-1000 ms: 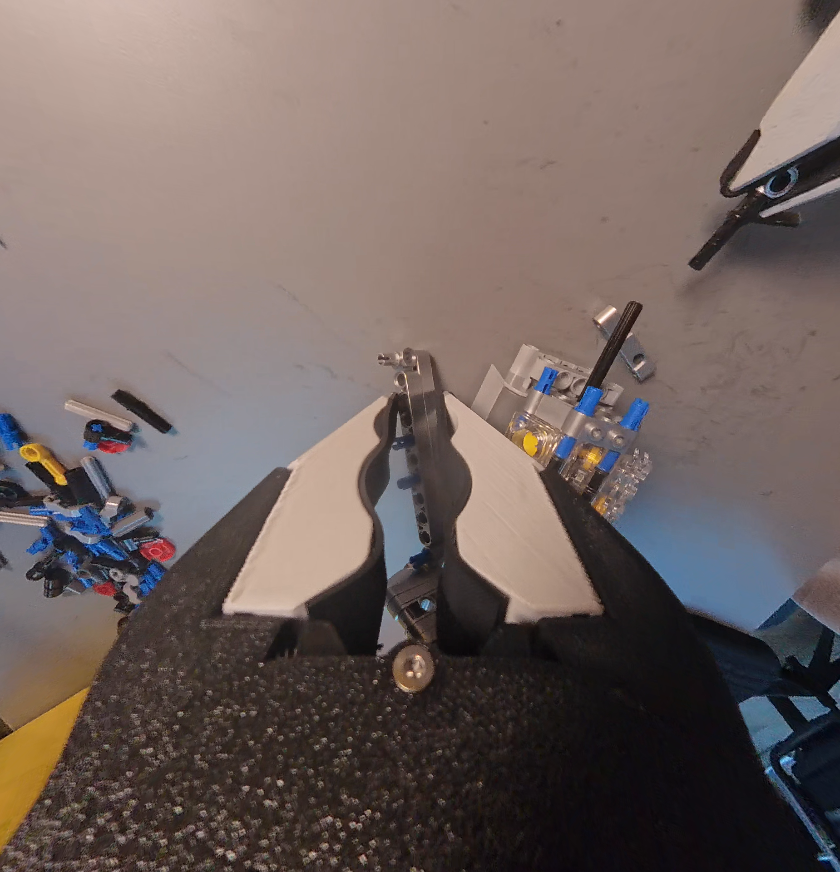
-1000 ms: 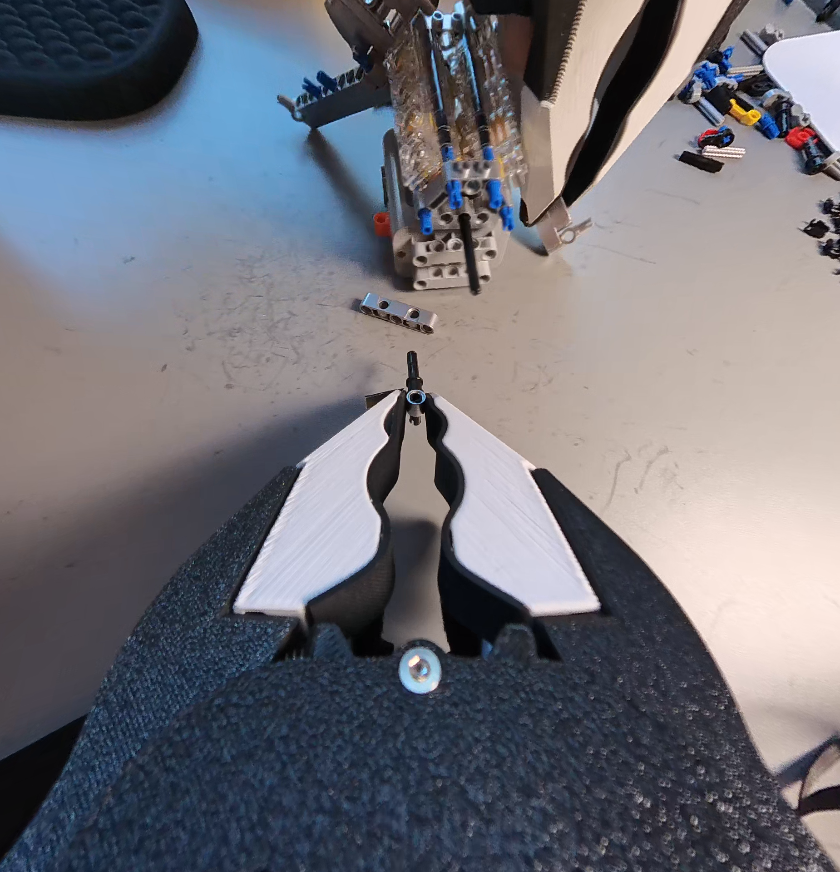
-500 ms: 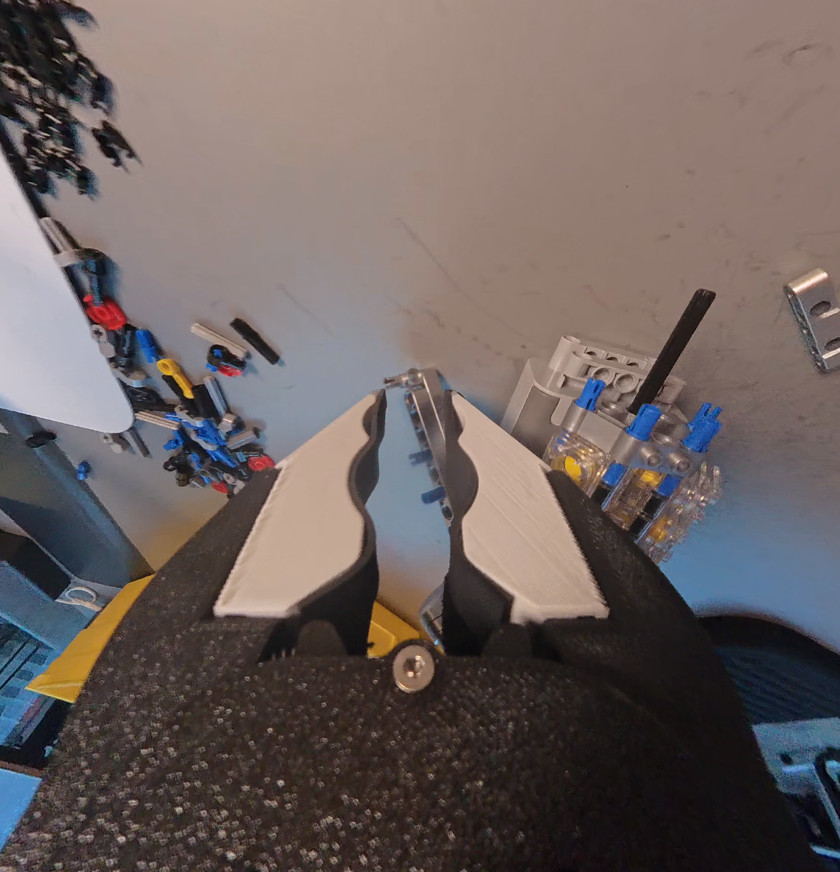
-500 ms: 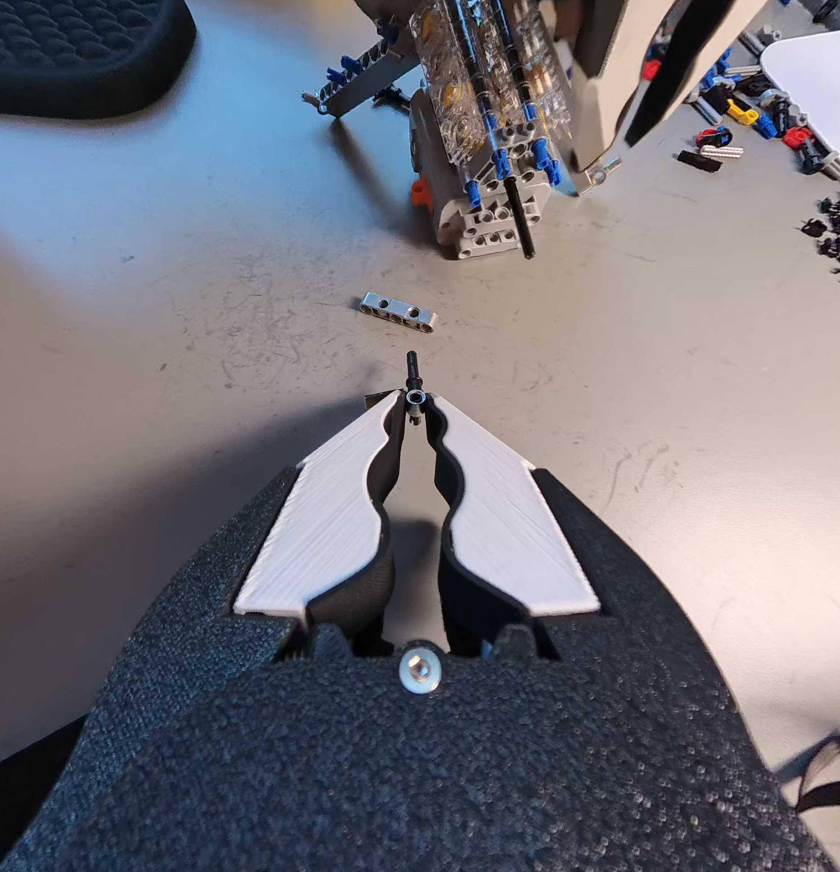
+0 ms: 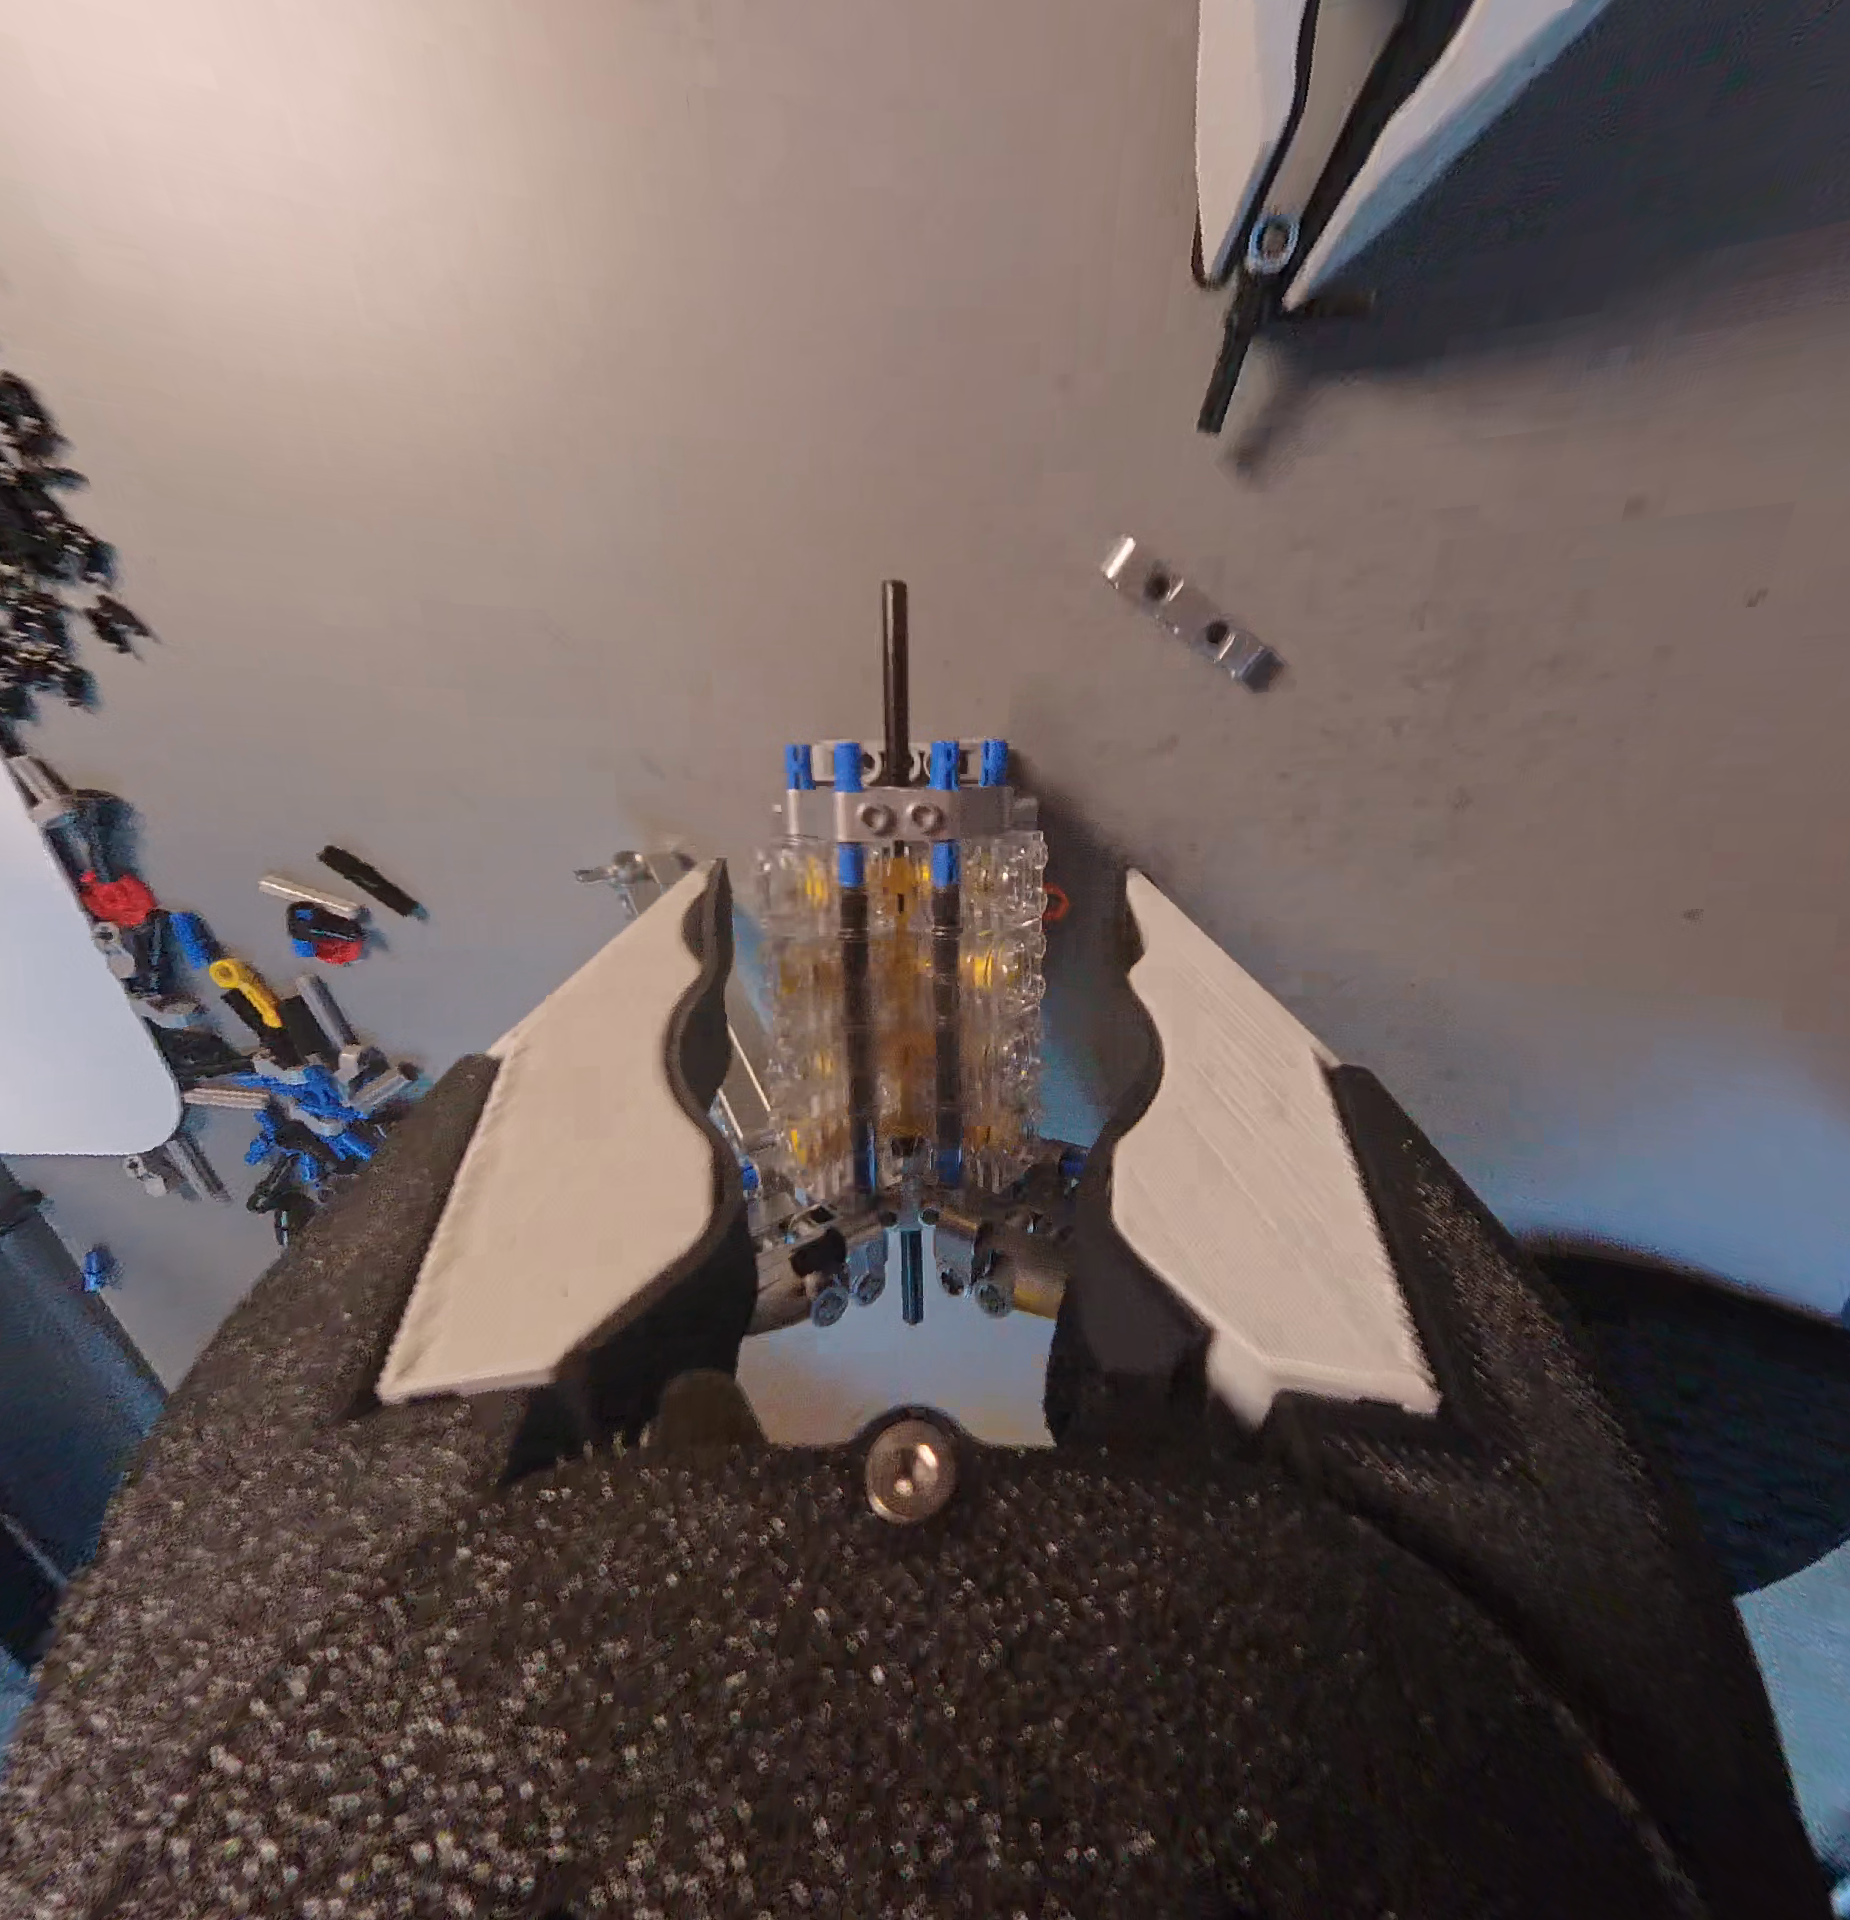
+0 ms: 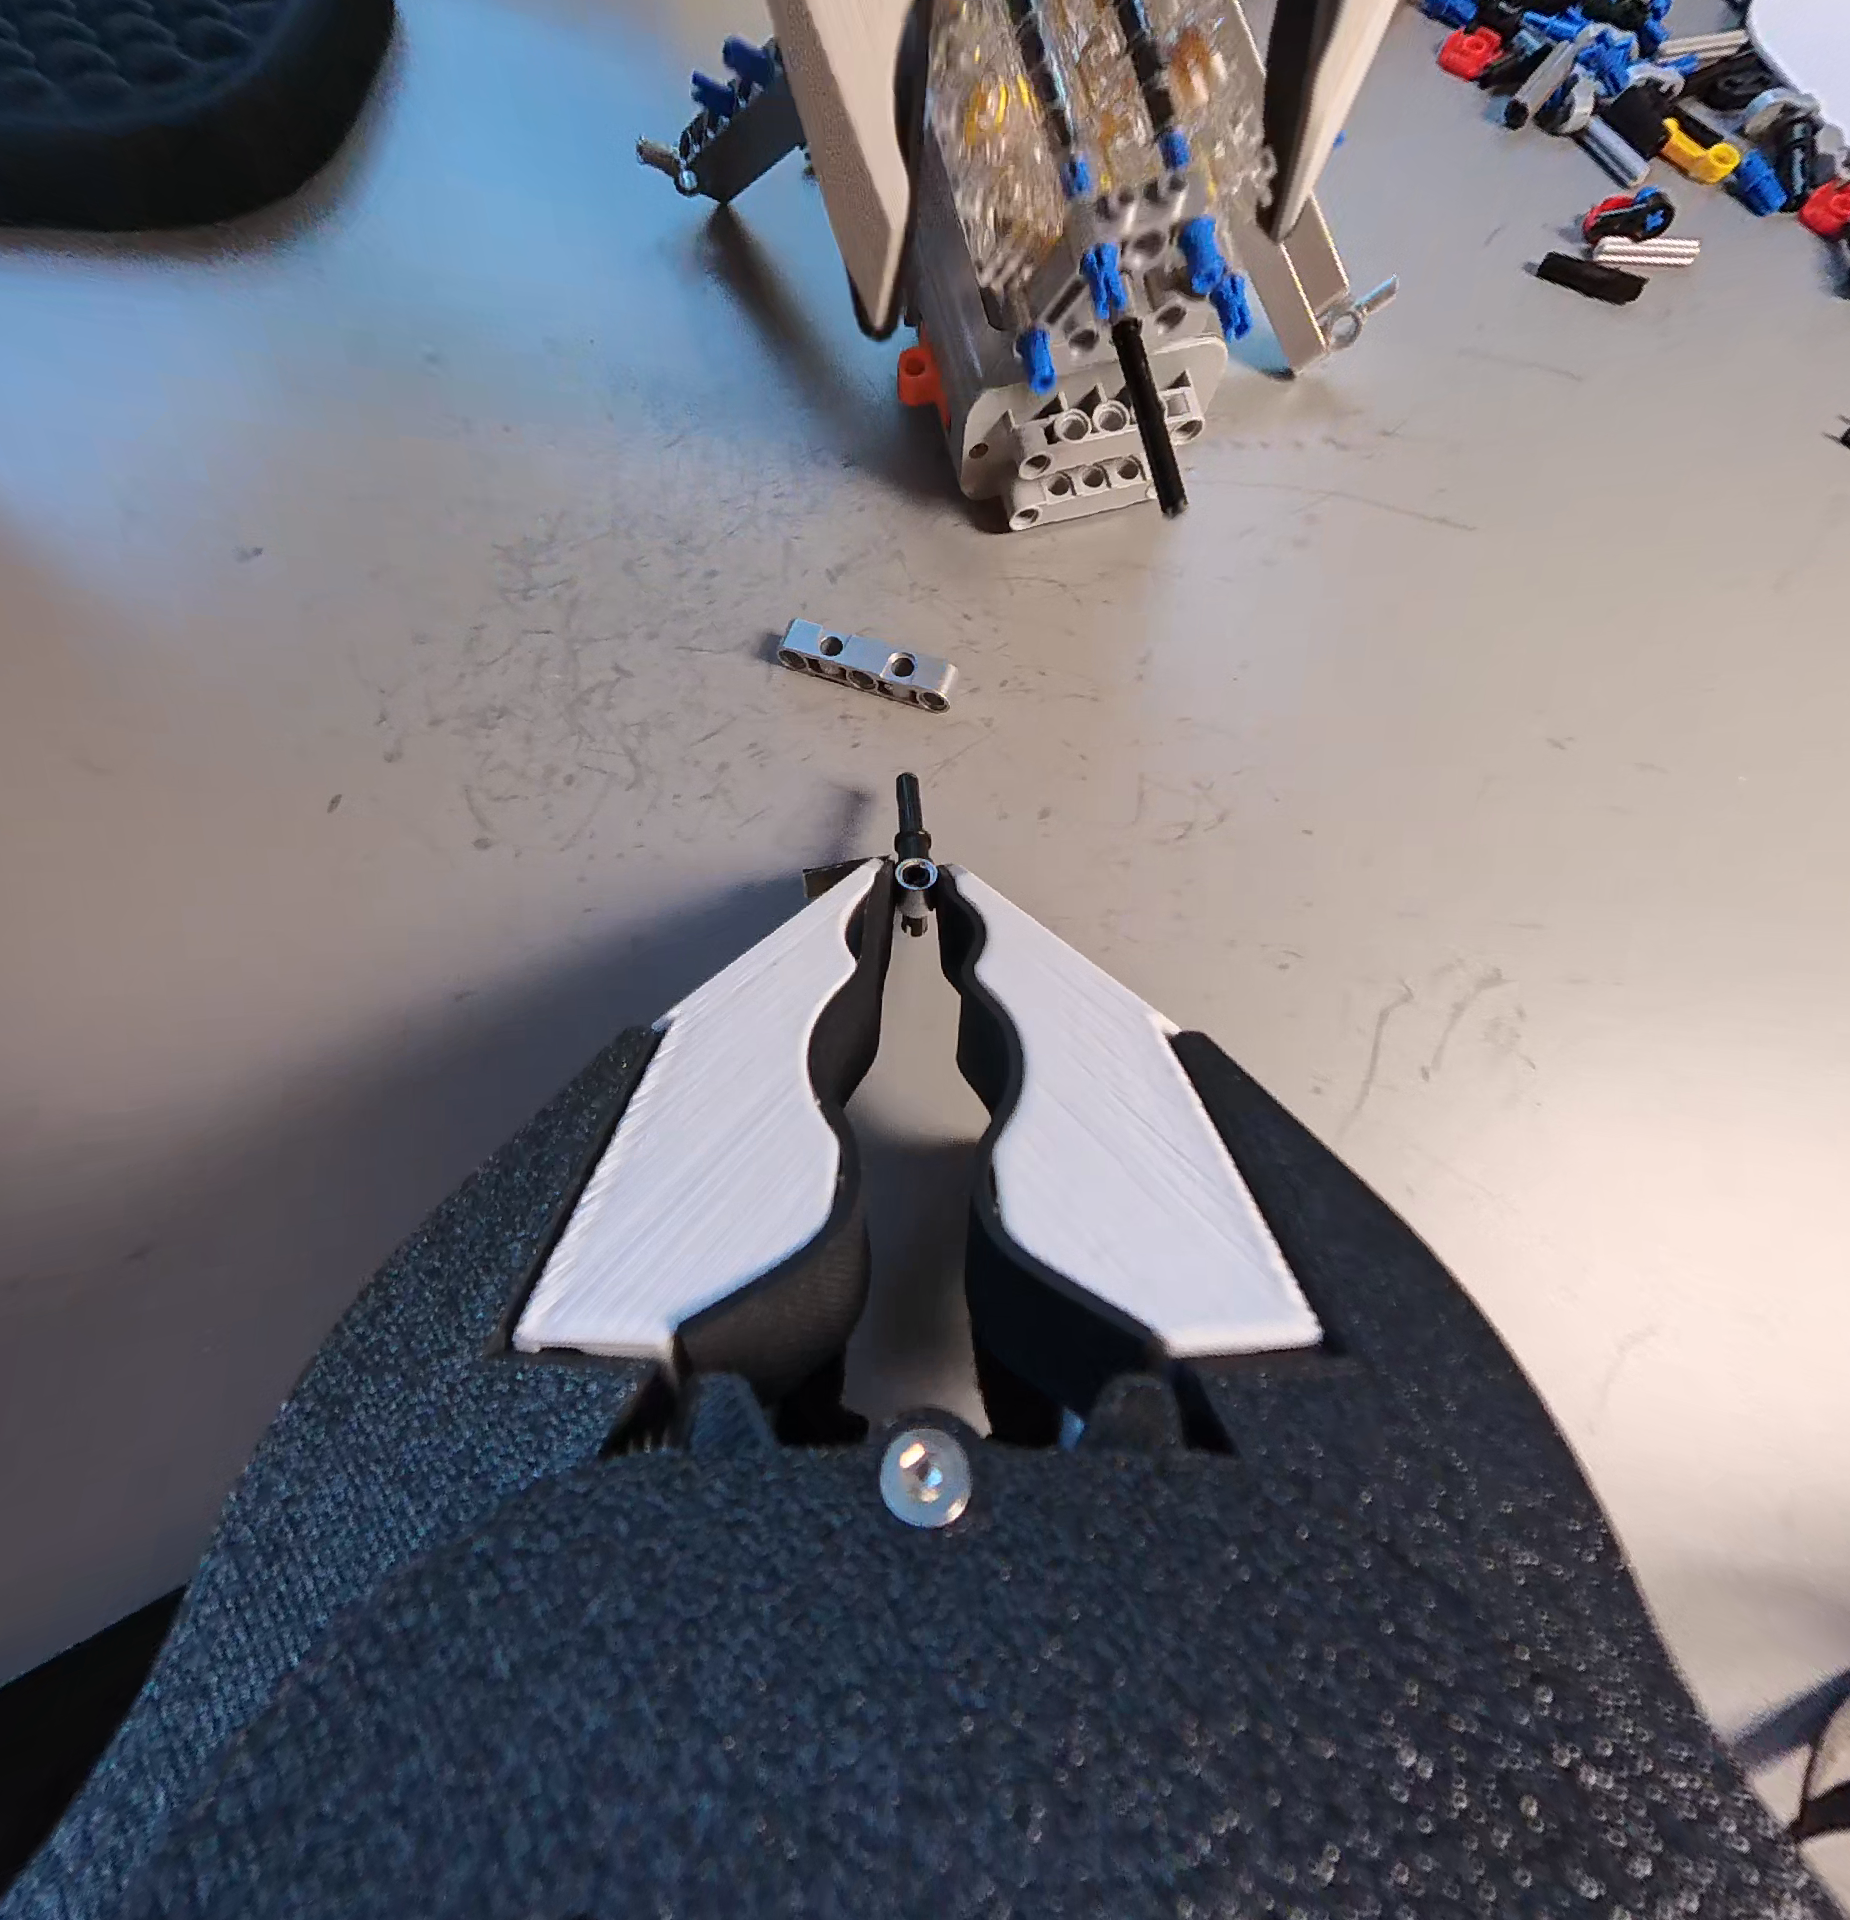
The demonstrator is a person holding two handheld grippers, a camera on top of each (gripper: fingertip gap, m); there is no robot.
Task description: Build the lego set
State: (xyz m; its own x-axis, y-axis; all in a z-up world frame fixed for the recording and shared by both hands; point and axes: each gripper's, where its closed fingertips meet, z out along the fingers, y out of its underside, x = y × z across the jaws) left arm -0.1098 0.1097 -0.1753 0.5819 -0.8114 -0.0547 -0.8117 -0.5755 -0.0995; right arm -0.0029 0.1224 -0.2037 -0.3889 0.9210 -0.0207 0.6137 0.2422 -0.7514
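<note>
— Model [image 5: 900, 997] sits between my left hand-held gripper [image 5: 916, 904] fingers; jaws spread wide, one on each side of the clear block, and I can't tell if either touches it; it holds nothing that I can see.

— Which way does it lie?

— Long axis runs straight ahead along the left fingers; black axle [image 5: 893, 675] sticks out of the far grey end, pointing away from me across the desk [image 5: 485, 416].

— And your right?

— Right hand-held gripper [image 6: 913, 871] is pinched nearly closed on a small black pin [image 6: 908, 821] with a grey ring at the tips; pin points forward toward the model [image 6: 1087, 260], which is well apart from it, ahead and slightly right; the axle end faces the right side.

— Anything between?

— Grey beam [image 6: 864, 667] lies flat on the desk between pin and model, crosswise to my line; loose parts [image 6: 1679, 135] are heaped far right; so left is on the model, right is the far one.
</note>
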